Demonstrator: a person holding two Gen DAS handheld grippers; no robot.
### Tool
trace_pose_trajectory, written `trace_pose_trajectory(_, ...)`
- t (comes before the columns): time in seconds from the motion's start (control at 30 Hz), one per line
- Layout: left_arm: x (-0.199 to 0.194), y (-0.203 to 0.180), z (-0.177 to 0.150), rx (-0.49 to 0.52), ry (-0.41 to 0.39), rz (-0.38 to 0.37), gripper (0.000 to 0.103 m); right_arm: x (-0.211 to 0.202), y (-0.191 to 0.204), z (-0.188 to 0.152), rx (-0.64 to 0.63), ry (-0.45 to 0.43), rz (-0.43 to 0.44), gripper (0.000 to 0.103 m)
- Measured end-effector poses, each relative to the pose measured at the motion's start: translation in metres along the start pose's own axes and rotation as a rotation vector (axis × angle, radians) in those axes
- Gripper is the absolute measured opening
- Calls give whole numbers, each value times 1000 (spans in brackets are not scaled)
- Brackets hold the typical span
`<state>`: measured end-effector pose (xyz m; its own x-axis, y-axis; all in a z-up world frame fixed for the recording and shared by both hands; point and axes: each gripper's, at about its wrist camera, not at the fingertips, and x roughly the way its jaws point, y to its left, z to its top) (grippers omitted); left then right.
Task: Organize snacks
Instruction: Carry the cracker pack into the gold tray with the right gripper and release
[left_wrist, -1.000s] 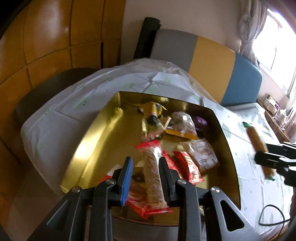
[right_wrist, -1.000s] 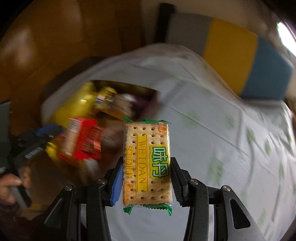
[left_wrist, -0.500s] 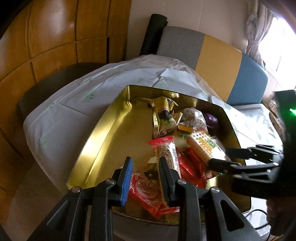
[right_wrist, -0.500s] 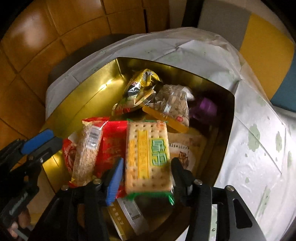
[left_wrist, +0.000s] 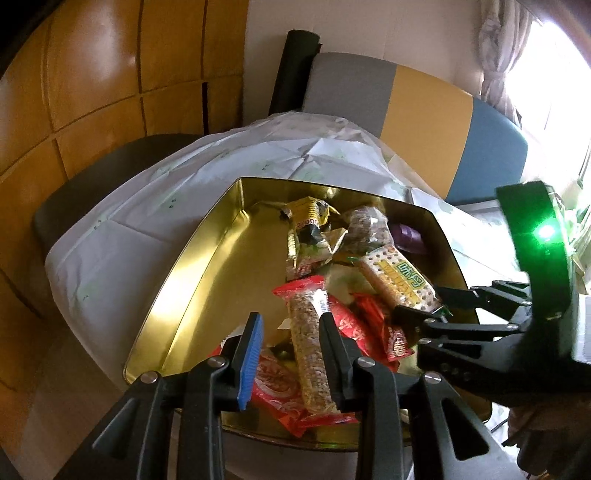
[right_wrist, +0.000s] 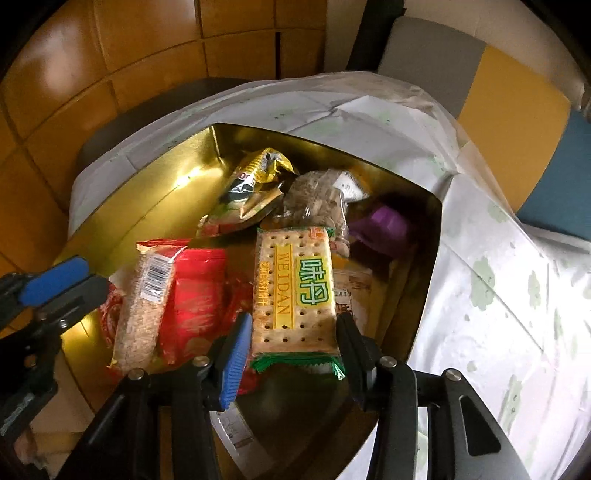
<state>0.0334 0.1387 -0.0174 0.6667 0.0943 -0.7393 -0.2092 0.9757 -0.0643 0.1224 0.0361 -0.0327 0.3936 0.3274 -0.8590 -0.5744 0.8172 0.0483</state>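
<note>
A gold tin (left_wrist: 192, 280) (right_wrist: 147, 206) on the table holds several snack packs. My right gripper (right_wrist: 293, 338) (left_wrist: 417, 306) sits over the tin's near right part, its jaws around a cracker pack (right_wrist: 293, 288) (left_wrist: 399, 275) labelled WEIDAN; the pack lies low on the other snacks. My left gripper (left_wrist: 290, 338) (right_wrist: 70, 277) is open and empty above a grain bar (left_wrist: 308, 350) (right_wrist: 142, 314) in a red-ended wrapper. Red packs (right_wrist: 194, 295), a gold foil bag (right_wrist: 251, 184), a clear nut bag (right_wrist: 317, 199) and a purple item (right_wrist: 384, 221) also lie in the tin.
The table has a white cloth with green flowers (right_wrist: 498, 295). A bench back in grey, yellow and blue (left_wrist: 424, 122) stands behind it, next to a wooden panel wall (left_wrist: 92, 92). A dark chair seat (left_wrist: 92, 184) is at the table's far left.
My right gripper has carried the cracker pack from above the cloth into the tin and lowered it onto the snacks. My left gripper has stayed open above the grain bar.
</note>
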Motion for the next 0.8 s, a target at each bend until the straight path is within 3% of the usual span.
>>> trace_pose_trajectory(0.1, -3, -2, 0, 10, -5, -1, 34, 1, 1, -4, 18, 11, -10, 49)
trace_pose_trajectory(0.23, -7, -4, -1, 8, -7, 6, 34, -10, -4, -11, 63, -1, 40, 52)
trace_pose_trajectory(0.47, -17, -10, -3, 9, -28, 26, 35, -45, -20, -25, 168, -84, 46, 68)
trace_pose_trajectory(0.53, -21, -12, -4, 13, -43, 39, 38, -59, -22, -31, 188, -112, 13, 77)
trace_pose_trajectory(0.6, -26, -15, -5, 18, -57, 57, 45, -76, -24, -39, 211, -158, -3, 78)
trace_pose_trajectory(0.7, -34, -20, -9, 24, -73, 58, 47, -96, -26, -56, 250, -209, -41, 86)
trace_pose_trajectory(0.8, -40, -28, -14, 40, -81, 63, 54, -107, -27, -73, 276, -227, -73, 87)
